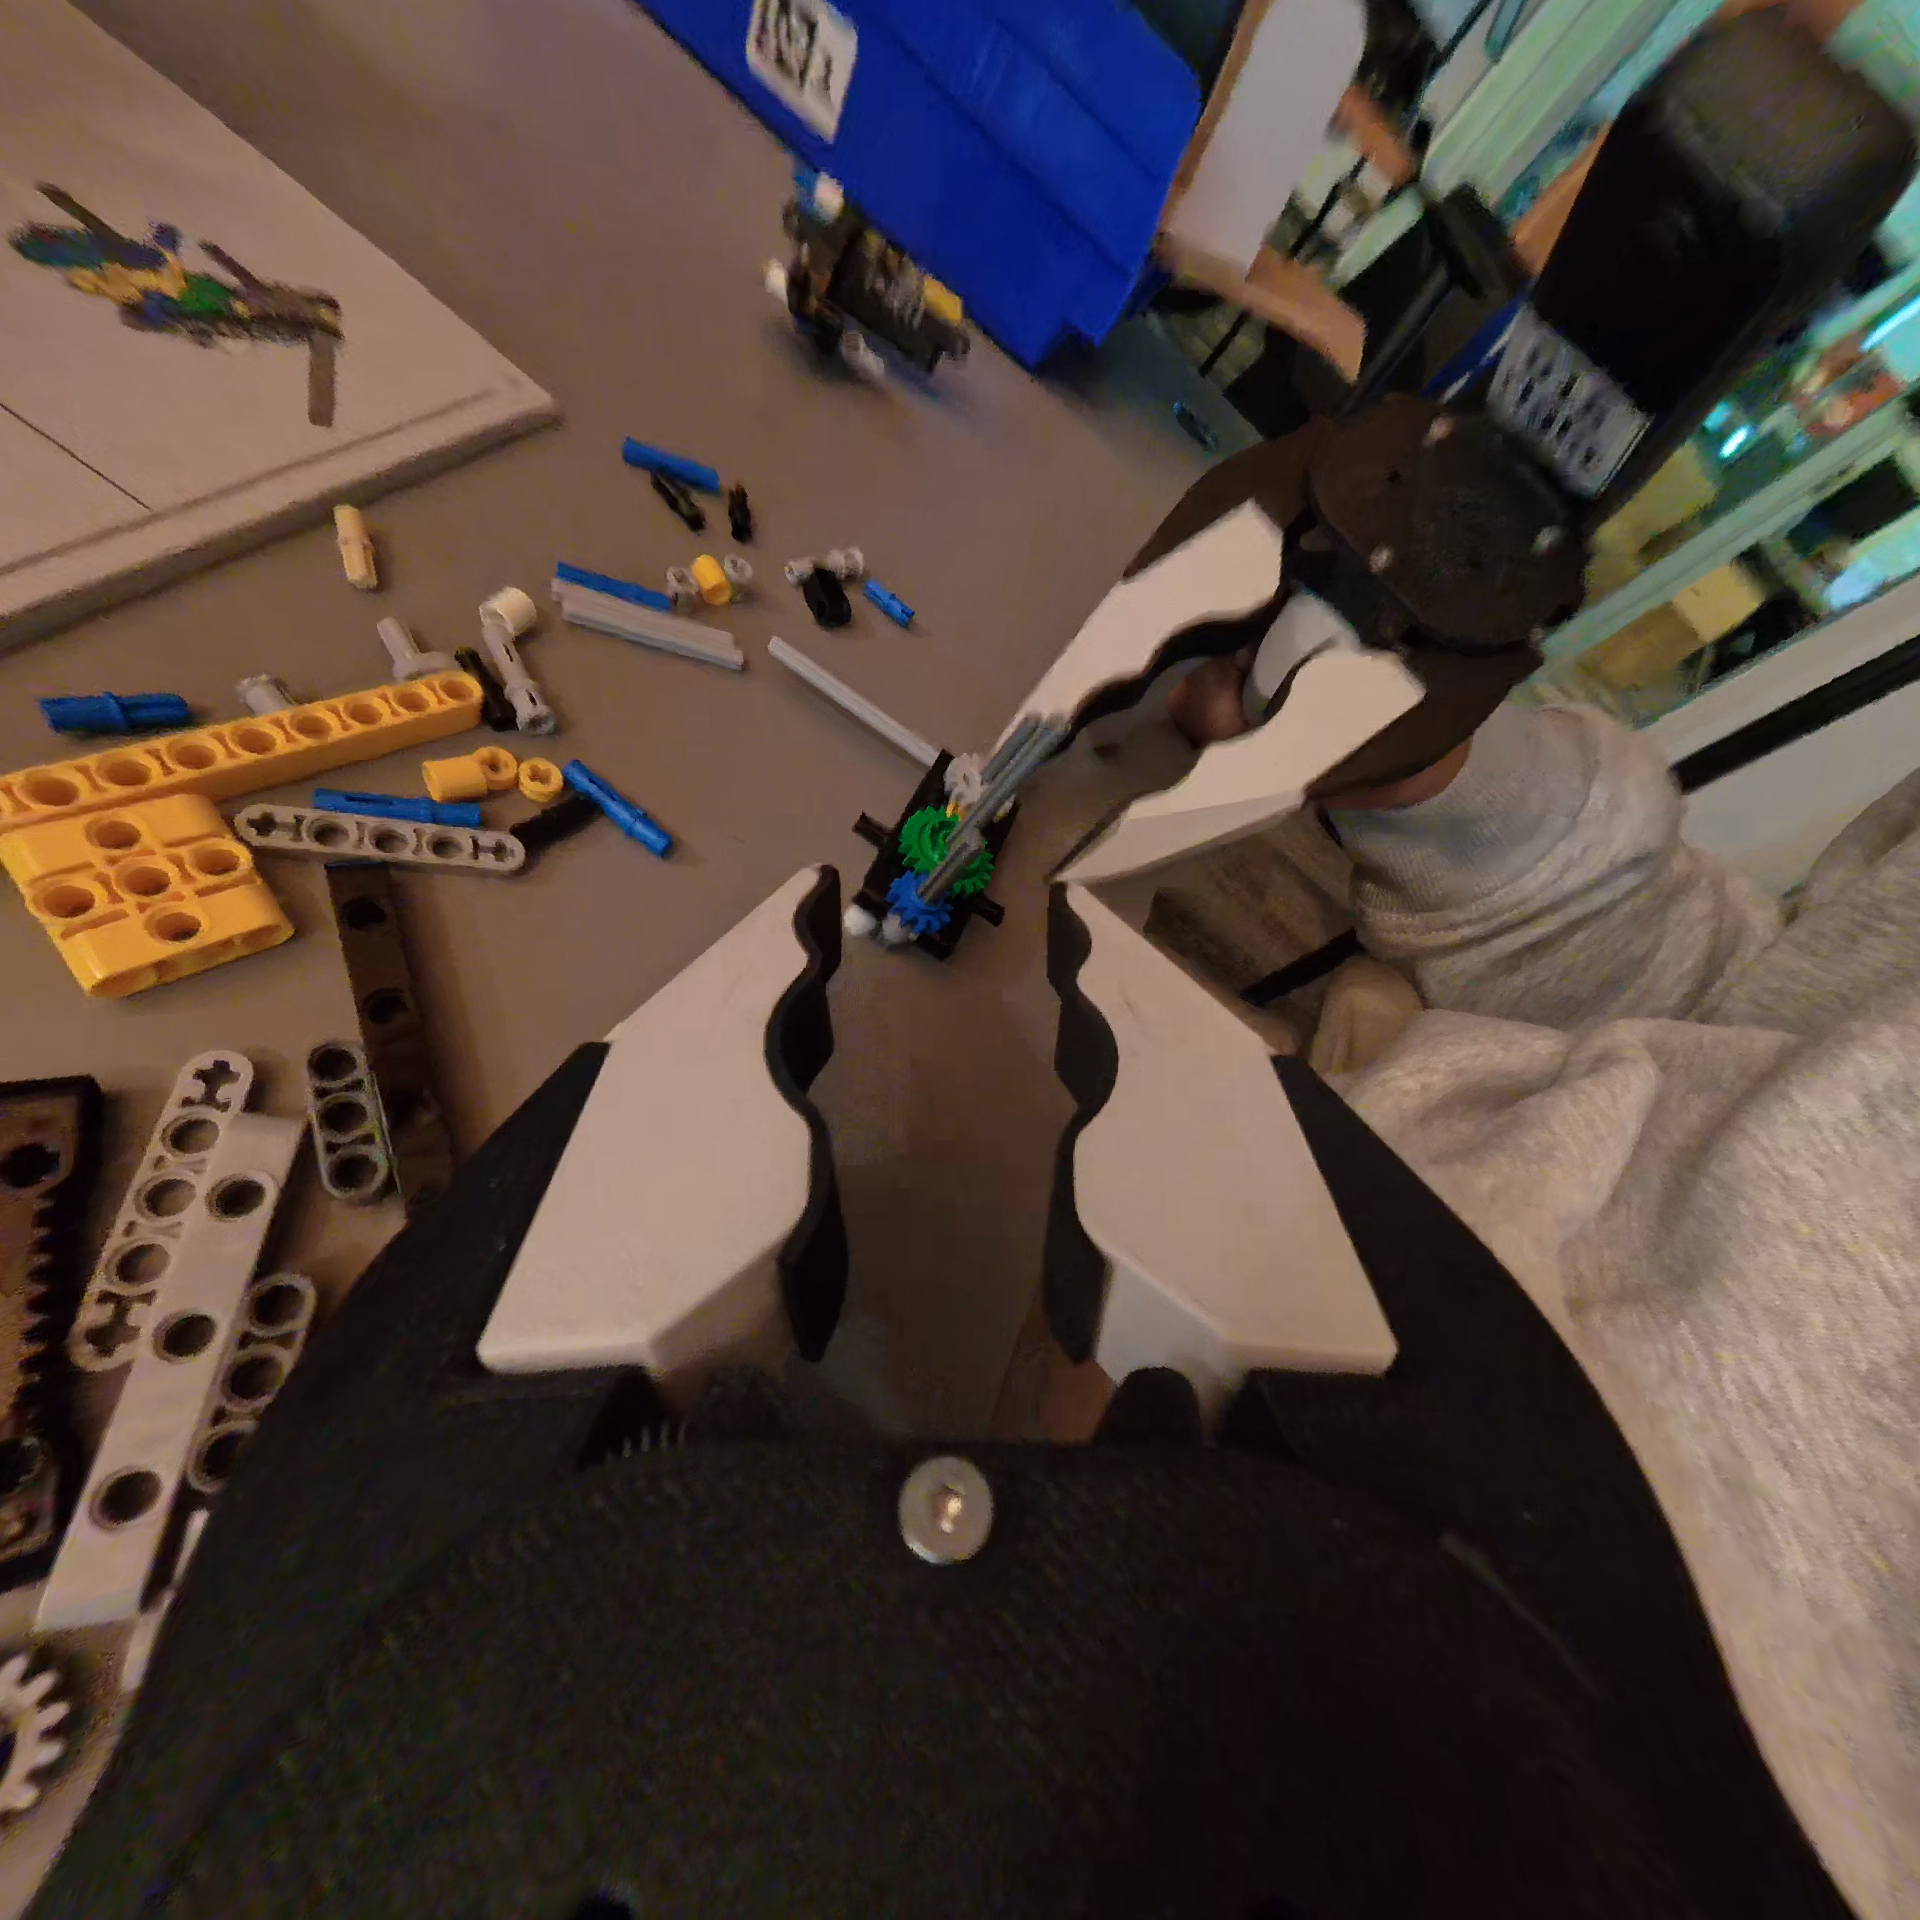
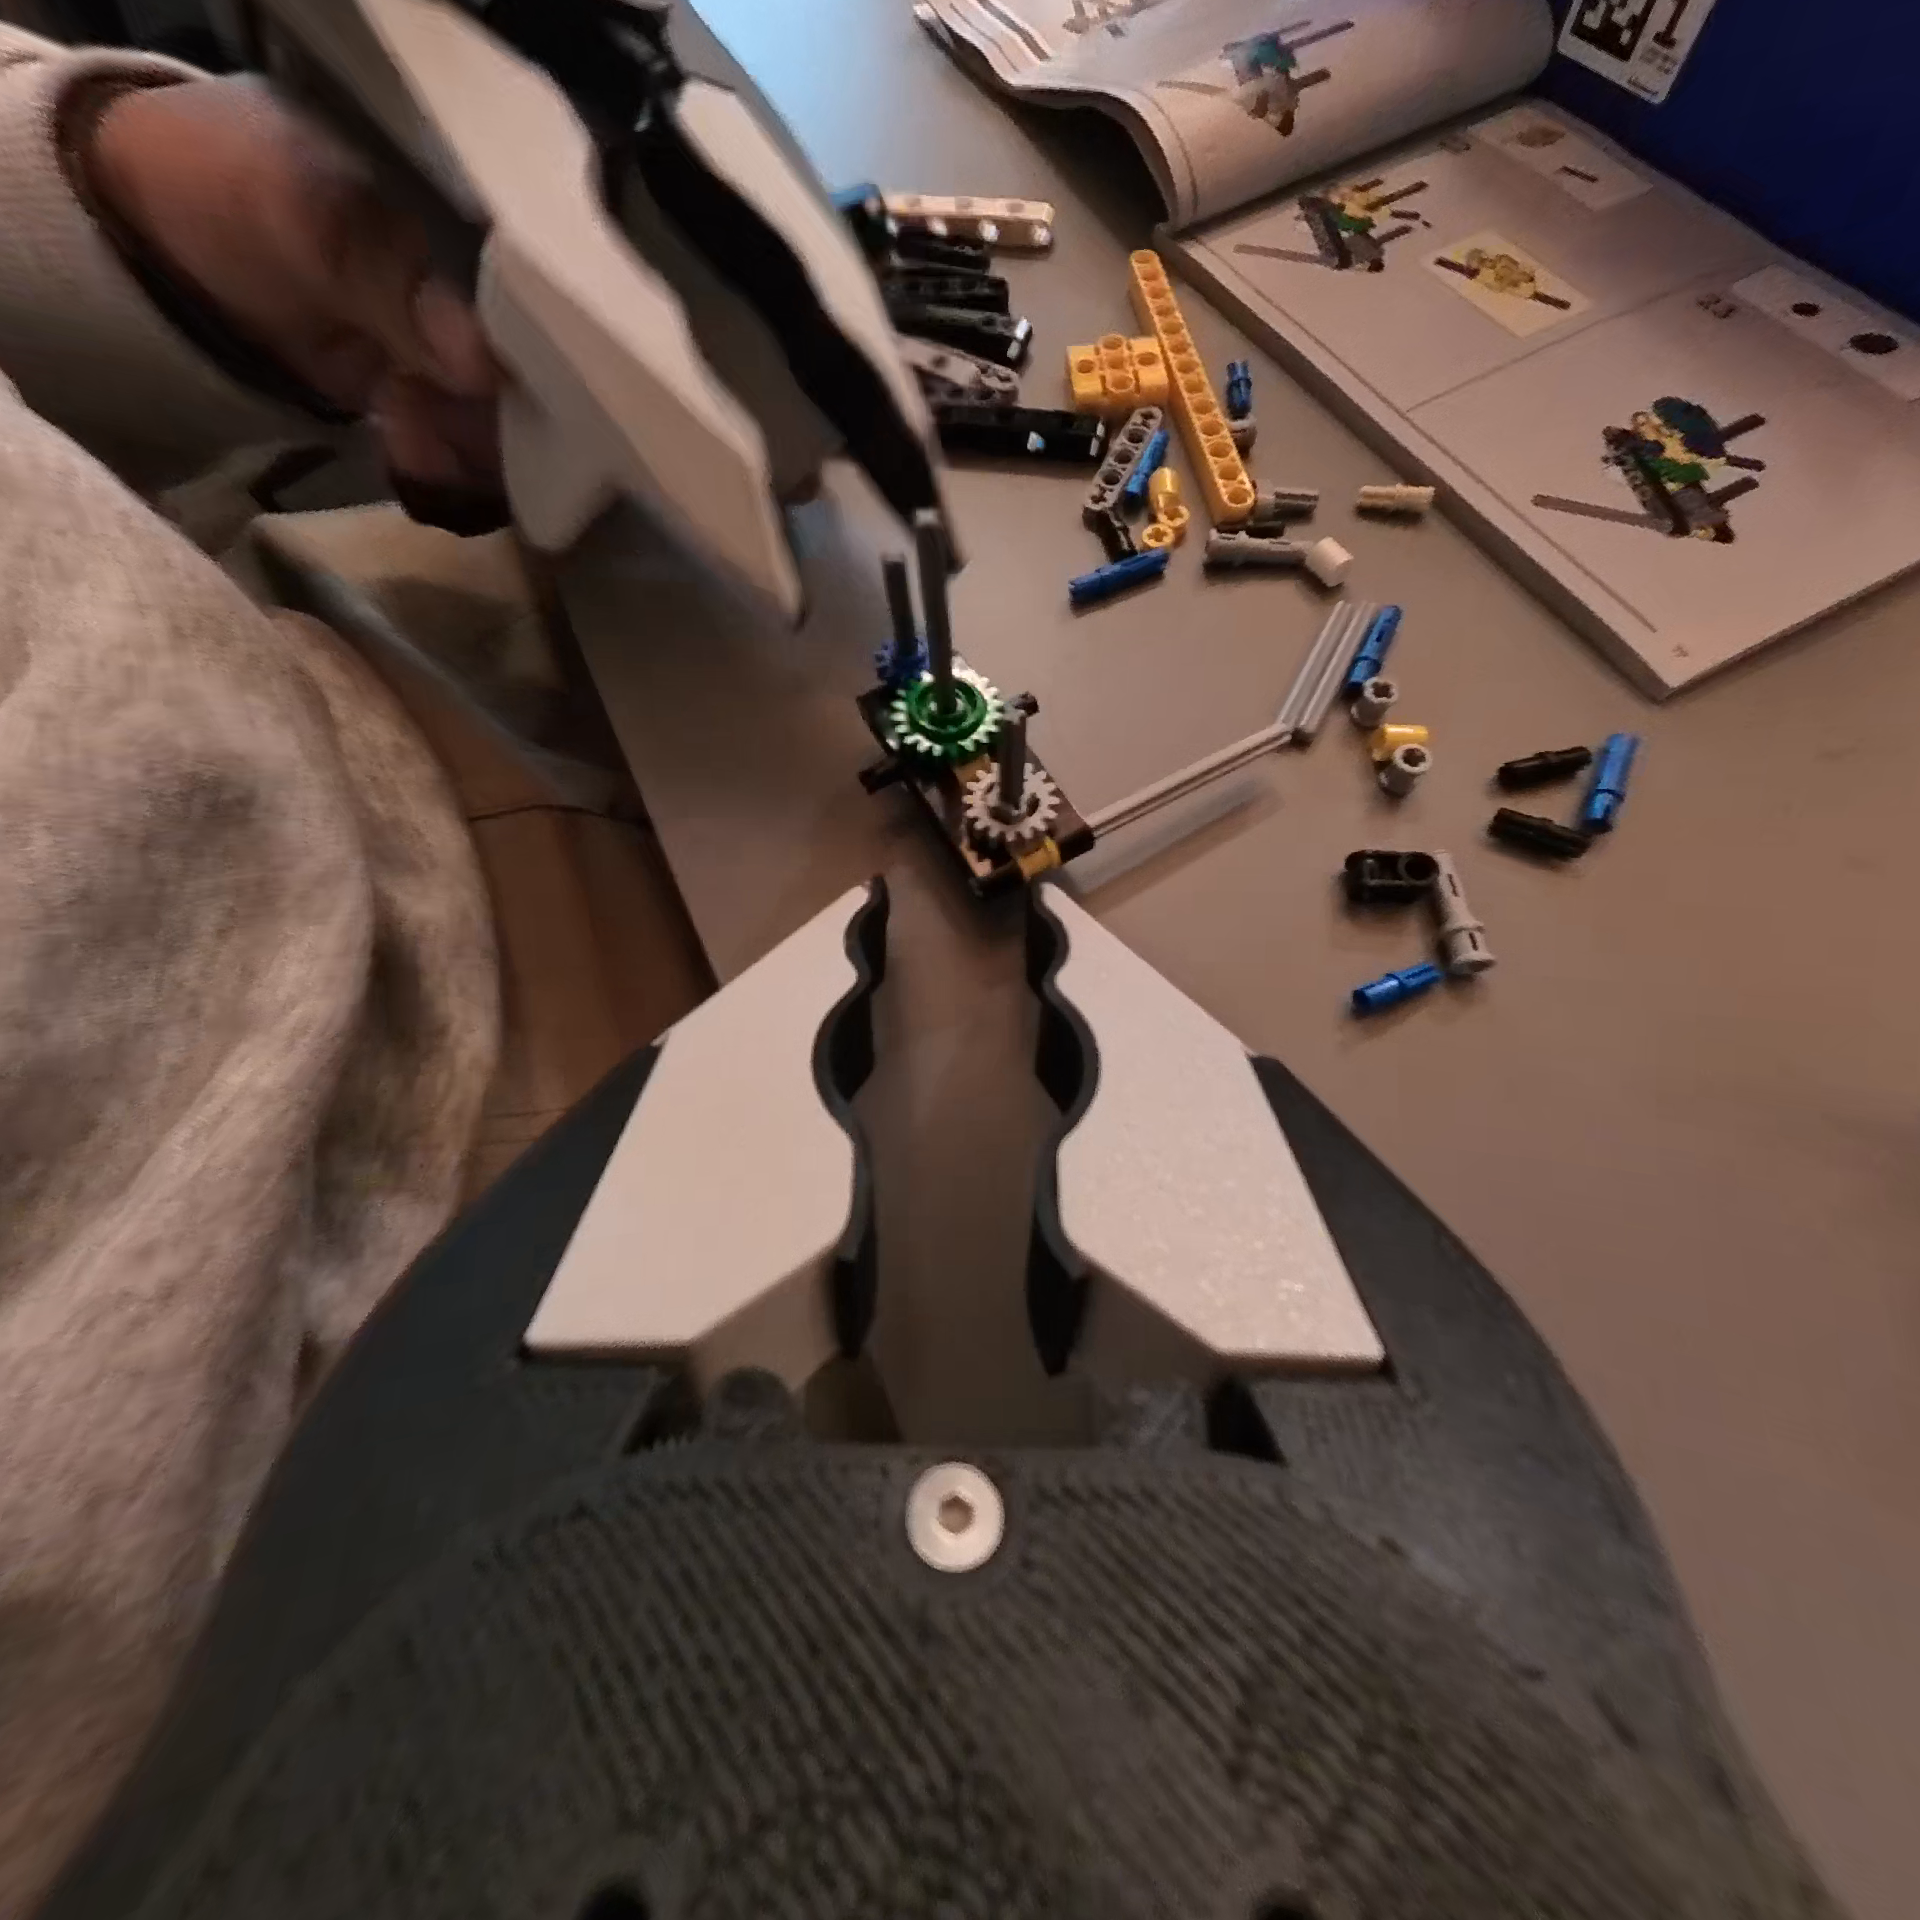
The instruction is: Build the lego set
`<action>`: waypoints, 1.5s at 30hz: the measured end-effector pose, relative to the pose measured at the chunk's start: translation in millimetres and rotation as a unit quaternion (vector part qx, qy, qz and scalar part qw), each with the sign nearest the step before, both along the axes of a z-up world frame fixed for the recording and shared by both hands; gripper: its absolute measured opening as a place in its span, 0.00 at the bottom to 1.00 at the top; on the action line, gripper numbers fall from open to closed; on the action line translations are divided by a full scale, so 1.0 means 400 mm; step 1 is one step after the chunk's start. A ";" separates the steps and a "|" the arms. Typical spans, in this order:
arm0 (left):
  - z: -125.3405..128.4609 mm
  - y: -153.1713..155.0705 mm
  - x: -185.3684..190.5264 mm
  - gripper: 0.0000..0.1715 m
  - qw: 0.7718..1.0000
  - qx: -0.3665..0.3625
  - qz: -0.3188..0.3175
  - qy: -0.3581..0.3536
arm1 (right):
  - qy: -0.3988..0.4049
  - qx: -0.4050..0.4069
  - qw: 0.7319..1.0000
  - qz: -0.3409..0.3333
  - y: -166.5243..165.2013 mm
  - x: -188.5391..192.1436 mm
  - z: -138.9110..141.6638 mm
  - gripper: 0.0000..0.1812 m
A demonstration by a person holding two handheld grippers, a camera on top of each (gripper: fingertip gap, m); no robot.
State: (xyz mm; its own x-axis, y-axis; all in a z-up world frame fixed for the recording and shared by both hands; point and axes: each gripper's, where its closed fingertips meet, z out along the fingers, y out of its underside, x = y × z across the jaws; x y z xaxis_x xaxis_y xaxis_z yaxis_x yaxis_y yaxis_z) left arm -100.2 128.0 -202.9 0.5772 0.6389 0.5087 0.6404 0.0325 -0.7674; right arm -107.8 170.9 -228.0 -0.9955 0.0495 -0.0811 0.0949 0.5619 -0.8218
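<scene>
Patience is what I need here: the small black gear block with green, blue and grey cogs (image 2: 961, 774) sits on the grey worktop (image 2: 1558, 1195) just beyond my right tongs (image 2: 956, 904), both tongs gaping empty. I would close the left tongs (image 1: 940, 899) on the black frame, not the upright axles, before adding parts.

Lab/workshop: shelving (image 1: 1766, 343), blue bin (image 1: 987, 156)

Beside the gear assembly (image 2: 961, 774): one long yellow beam (image 2: 1195, 390), one yellow panel (image 1: 140, 894), one instruction booklet (image 2: 1558, 343), two grippers.

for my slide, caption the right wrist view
Both open grippers, right and left, flank a small gear assembly on a grey table strewn with loose pieces.
</scene>
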 end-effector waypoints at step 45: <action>-0.068 -0.226 -0.087 0.13 0.944 -0.309 -0.119 -0.004 | -0.039 -0.098 0.994 -0.012 0.014 -0.018 0.079 0.14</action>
State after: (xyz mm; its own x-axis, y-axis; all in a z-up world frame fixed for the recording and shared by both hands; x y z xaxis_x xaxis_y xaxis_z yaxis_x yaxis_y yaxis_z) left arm -135.1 37.5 -230.2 0.7391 0.6681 0.0862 0.5793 -0.5651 -0.5875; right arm -115.0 176.7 -196.3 -0.9845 0.0482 -0.1685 0.1739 0.3890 -0.9047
